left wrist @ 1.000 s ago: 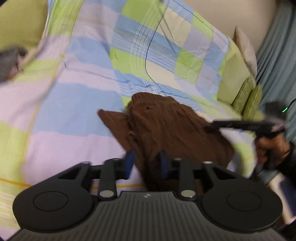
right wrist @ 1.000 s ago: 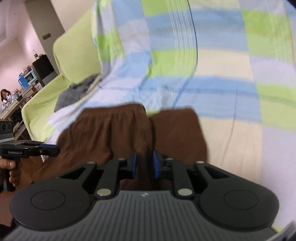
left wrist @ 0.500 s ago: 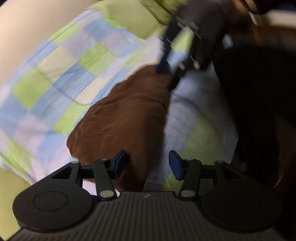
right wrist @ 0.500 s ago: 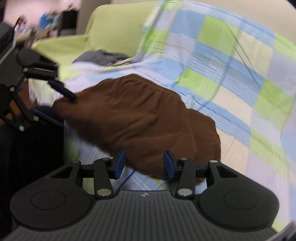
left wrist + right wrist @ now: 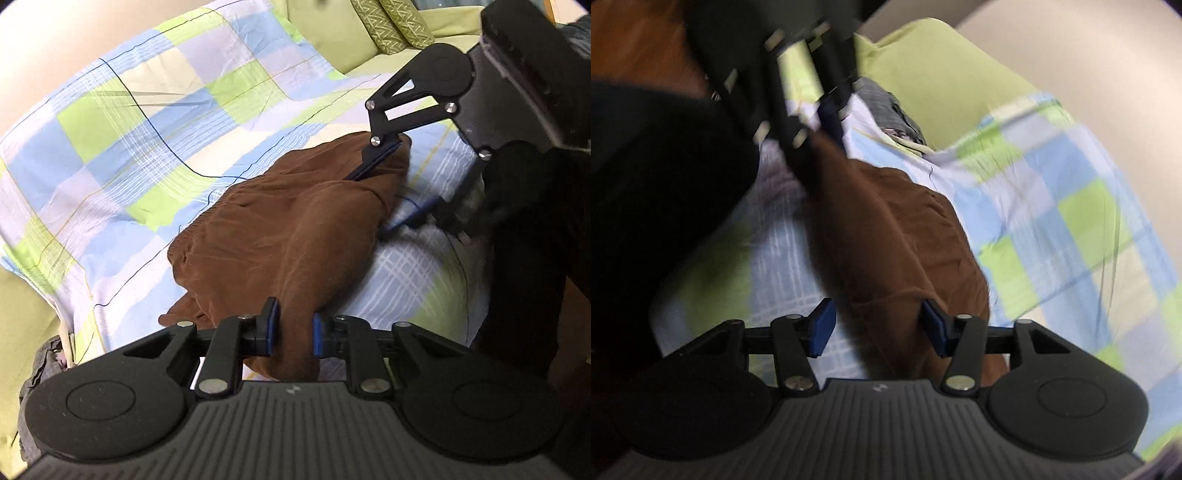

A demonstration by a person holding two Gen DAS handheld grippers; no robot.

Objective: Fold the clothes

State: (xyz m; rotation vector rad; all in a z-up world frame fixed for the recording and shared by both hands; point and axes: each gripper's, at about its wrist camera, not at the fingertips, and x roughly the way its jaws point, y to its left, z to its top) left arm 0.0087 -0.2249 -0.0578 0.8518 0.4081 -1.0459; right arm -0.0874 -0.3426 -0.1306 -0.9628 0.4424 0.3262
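Both our grippers meet the brown shorts: left gripper pinches one edge, right gripper spread wide around another.

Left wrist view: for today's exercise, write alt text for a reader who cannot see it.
The left gripper pinches a fold of brown shorts lying on a checked blue, green and white sheet. Across the garment, the right gripper stands open at its far end, one finger on the cloth. Green cushions sit behind.
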